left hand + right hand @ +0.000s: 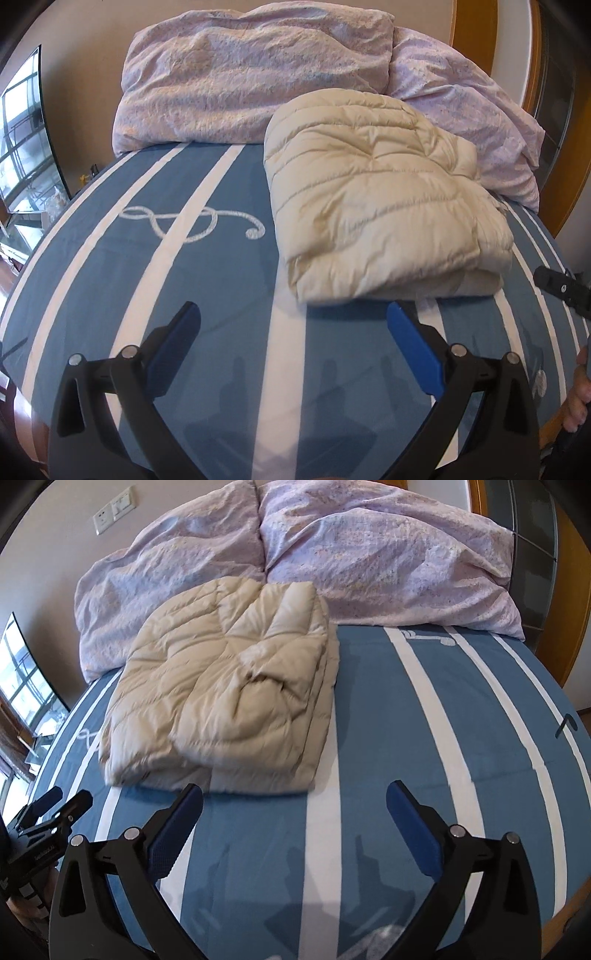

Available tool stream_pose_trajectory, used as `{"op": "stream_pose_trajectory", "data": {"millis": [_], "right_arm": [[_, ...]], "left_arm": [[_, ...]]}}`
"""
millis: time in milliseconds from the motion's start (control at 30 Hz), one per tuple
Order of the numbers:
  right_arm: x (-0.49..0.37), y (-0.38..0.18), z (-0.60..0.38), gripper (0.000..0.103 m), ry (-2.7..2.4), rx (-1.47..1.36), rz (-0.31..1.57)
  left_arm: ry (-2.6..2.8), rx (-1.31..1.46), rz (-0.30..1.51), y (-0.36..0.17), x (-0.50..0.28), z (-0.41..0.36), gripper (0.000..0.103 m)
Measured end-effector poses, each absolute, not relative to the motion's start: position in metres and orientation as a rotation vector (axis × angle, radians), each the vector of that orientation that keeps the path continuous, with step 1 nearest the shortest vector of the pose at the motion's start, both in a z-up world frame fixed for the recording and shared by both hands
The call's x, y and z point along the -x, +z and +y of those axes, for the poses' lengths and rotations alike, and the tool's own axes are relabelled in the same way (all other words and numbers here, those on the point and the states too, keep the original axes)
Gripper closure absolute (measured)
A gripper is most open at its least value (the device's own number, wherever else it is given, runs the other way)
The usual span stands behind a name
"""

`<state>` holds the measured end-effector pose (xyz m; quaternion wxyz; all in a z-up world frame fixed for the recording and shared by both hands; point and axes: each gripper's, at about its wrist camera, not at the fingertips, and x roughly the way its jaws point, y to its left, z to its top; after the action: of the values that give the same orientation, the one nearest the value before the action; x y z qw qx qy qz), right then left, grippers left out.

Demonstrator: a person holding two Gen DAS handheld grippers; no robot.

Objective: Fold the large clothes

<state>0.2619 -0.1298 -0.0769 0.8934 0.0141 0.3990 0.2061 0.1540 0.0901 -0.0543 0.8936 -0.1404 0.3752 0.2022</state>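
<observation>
Cream quilted jacket (pixel 376 206) at centre right; blue sheet (pixel 229 369) below with white stripes and a white treble clef; pale lilac speckled duvet (pixel 251 74) across the top; blue pads (pixel 173 834) on black grippers.

Left gripper (pixel 293 314) held angled downward, jaws spread wide, blue pads (pixel 413 347) facing each other with nothing between them. Right gripper (pixel 294 794) likewise pitched downward, jaws at full spread and empty, blue fingertips (pixel 177 827) clear of any contact. Each gripper glimpsed at the edge of the other's view, side by side; part of a hand (pixel 581 387) noted at the right margin of the left wrist view.
</observation>
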Motion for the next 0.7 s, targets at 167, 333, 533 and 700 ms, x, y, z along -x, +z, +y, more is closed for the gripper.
{"op": "stream_pose_trajectory", "data": {"millis": [167, 333, 533, 700], "right_arm": [[-0.24, -0.079, -0.127, 0.002, 0.45, -0.028, 0.858], [-0.222, -0.079, -0.126, 0.002, 0.47, -0.02, 0.869], [-0.206, -0.079, -0.128, 0.002, 0.482, -0.019, 0.887], [-0.199, -0.075, -0.132, 0.002, 0.495, -0.033, 0.89]], "left_arm": [[0.395, 0.322, 0.798, -0.052, -0.14, 0.083, 0.002], [0.369, 0.329, 0.807, -0.05, -0.126, 0.073, 0.002], [0.341, 0.336, 0.813, -0.047, -0.115, 0.062, 0.002], [0.317, 0.344, 0.809, -0.04, -0.108, 0.056, 0.002]]}}
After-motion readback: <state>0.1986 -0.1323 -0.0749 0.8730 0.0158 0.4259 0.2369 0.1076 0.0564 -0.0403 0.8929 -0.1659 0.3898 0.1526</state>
